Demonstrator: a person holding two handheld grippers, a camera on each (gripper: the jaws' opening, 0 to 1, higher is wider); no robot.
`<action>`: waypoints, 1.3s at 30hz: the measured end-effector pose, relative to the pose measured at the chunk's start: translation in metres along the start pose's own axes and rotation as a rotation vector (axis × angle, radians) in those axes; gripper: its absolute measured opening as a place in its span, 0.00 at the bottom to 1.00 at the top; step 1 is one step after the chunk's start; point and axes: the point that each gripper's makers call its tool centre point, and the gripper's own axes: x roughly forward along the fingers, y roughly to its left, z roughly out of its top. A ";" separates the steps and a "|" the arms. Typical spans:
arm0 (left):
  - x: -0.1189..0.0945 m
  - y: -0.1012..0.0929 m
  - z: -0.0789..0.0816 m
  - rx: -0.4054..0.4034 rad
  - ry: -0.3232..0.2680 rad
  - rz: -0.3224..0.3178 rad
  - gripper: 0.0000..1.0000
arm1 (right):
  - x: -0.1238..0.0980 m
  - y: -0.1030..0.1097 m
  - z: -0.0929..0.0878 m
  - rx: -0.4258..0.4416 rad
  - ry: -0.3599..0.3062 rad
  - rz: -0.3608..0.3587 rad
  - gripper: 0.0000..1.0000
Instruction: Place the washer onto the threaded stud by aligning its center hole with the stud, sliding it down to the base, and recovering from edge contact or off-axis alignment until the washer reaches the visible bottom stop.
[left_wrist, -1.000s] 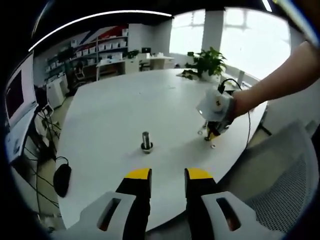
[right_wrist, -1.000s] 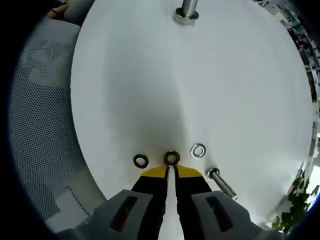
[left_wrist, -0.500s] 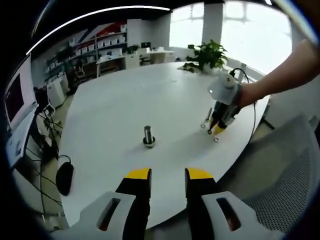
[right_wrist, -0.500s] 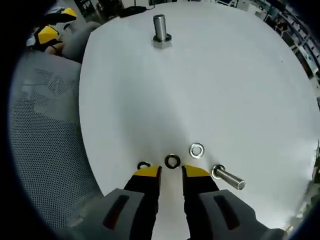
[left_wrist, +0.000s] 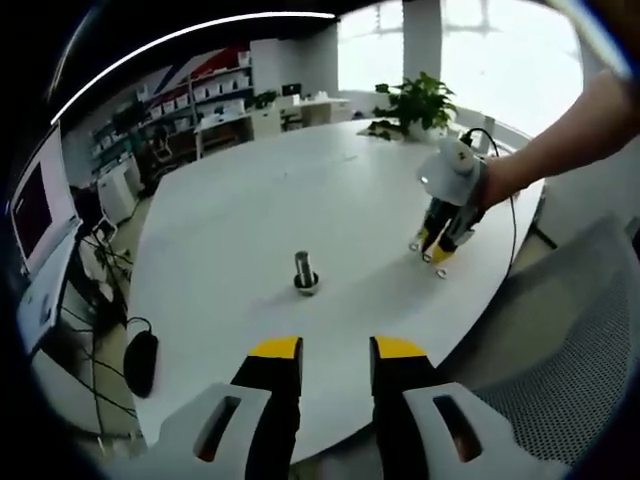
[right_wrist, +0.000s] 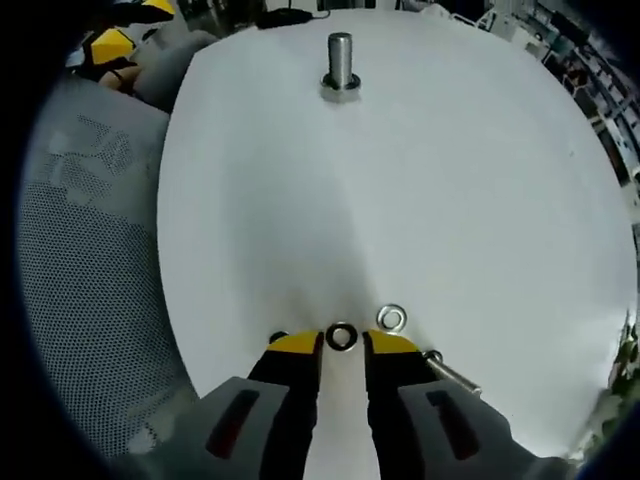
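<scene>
text: none legible | labels: none | signs, brands, numbers: none readable

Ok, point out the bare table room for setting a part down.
Free: the wide stretch of table between the threaded stud and the washers. Crowded: the near edge, where washers and a bolt cluster by the right gripper.

Round white tabletop (right_wrist: 420, 180), plain, no pattern. Upright threaded metal stud (right_wrist: 340, 62): silver-grey. Dark steel ring washer (right_wrist: 341, 336); paler silver ring washer (right_wrist: 391, 318) beside it. Right gripper (right_wrist: 342, 345): yellow tips, black fingers, light grey body. Left gripper (left_wrist: 337, 350): same colours. Grey mesh chair (right_wrist: 85, 260): fine dotted weave. Green potted plant (left_wrist: 420, 100).
</scene>
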 end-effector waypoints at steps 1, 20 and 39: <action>0.000 0.001 -0.001 0.006 0.006 0.004 0.25 | 0.001 0.001 0.000 -0.009 -0.001 0.000 0.19; -0.001 0.001 0.002 -0.002 -0.011 0.001 0.25 | 0.000 0.000 0.002 -0.059 -0.002 0.035 0.15; -0.003 0.004 0.007 0.006 -0.035 0.018 0.25 | 0.003 0.001 0.002 0.012 0.069 0.043 0.15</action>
